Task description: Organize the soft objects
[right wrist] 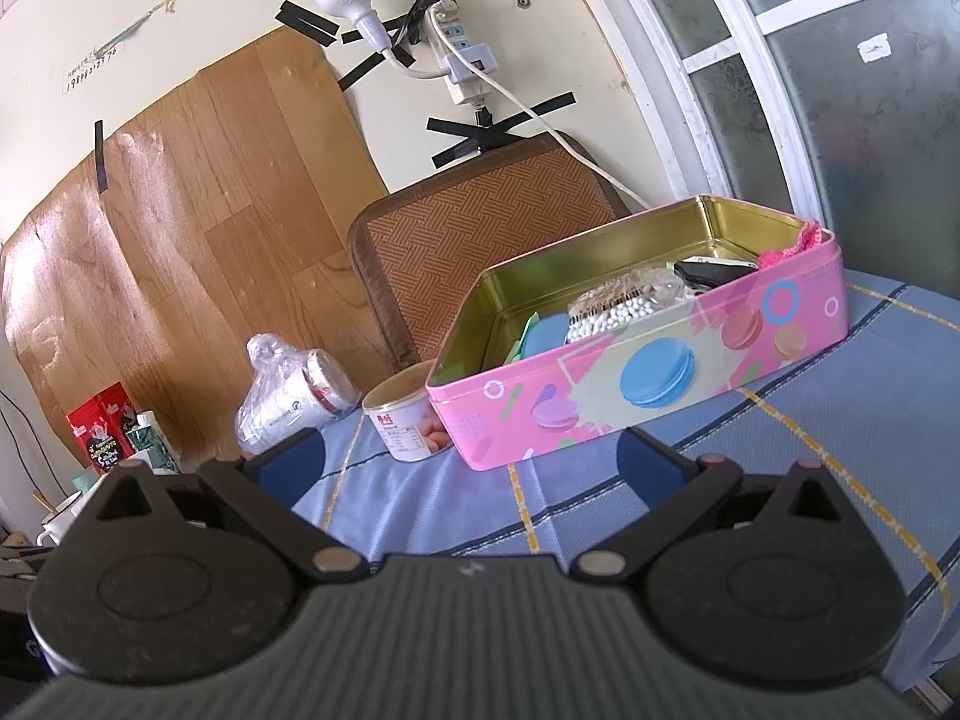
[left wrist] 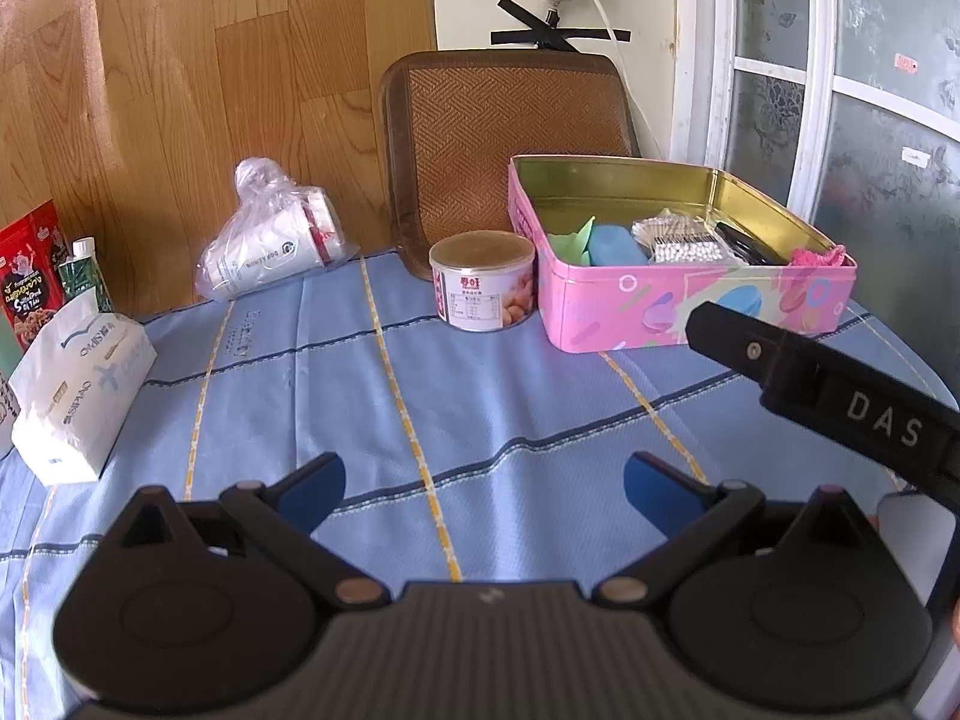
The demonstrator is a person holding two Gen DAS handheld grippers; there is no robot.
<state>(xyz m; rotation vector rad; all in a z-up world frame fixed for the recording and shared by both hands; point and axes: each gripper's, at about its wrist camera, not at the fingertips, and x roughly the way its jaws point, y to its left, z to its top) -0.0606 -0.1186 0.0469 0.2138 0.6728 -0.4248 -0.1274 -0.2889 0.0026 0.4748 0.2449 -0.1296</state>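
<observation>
A pink tin box [left wrist: 690,312] stands open on the blue checked tablecloth [left wrist: 456,420]. It holds a blue sponge [left wrist: 615,246], a green cloth [left wrist: 570,240], a bag of cotton swabs [left wrist: 684,243], a black object and a pink knitted piece [left wrist: 819,255] at its right corner. The box also shows in the right wrist view [right wrist: 648,378]. My left gripper [left wrist: 483,480] is open and empty above the cloth, in front of the box. My right gripper [right wrist: 471,459] is open and empty just before the box's front wall; its body shows in the left wrist view [left wrist: 822,384].
A round food can [left wrist: 482,279] stands left of the box. A plastic bag of paper cups [left wrist: 270,240] lies behind it. A tissue pack [left wrist: 75,384] and a red snack box [left wrist: 30,270] sit at the left. A woven chair back [left wrist: 504,138] stands behind the table.
</observation>
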